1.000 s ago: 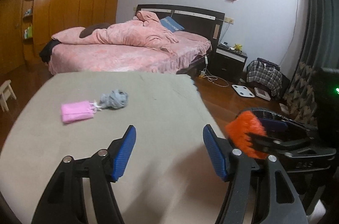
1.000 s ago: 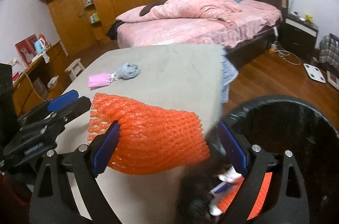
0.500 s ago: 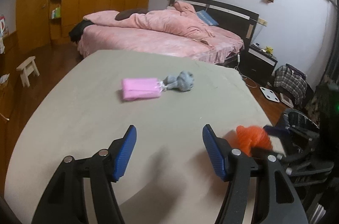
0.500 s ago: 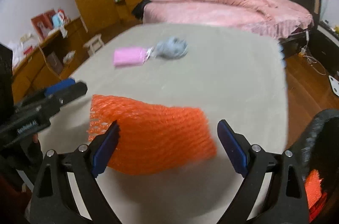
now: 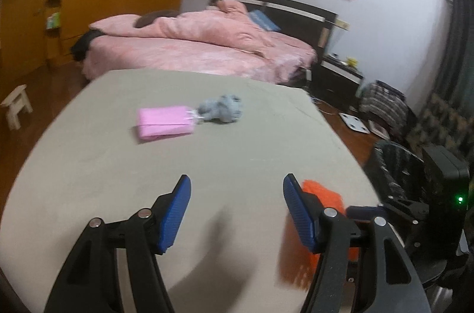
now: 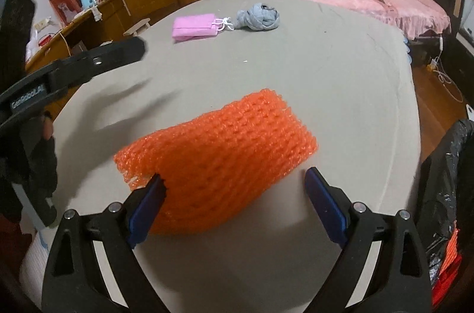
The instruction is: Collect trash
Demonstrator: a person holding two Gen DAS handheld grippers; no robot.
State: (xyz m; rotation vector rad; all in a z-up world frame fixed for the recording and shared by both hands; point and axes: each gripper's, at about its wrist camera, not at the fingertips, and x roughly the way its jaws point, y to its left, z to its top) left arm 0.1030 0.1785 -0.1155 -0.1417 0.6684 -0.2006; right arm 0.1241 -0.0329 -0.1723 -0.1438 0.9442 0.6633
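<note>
Right gripper [image 6: 234,191] spread wide around orange foam net [image 6: 219,162]; left gripper [image 5: 235,202] open, empty. Could slip, compressing, before reaching bin bag [image 6: 447,173] at 3 o'clock.

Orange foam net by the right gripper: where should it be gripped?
Grip the orange foam net across its near end, coming in low from the near table edge. It lies flat and soft between the open right gripper, so it should pinch easily.

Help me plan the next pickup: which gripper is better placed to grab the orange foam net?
Right. The right gripper is open with the orange foam net lying between its fingers. The left gripper, also open, points toward bare table beside it.
</note>
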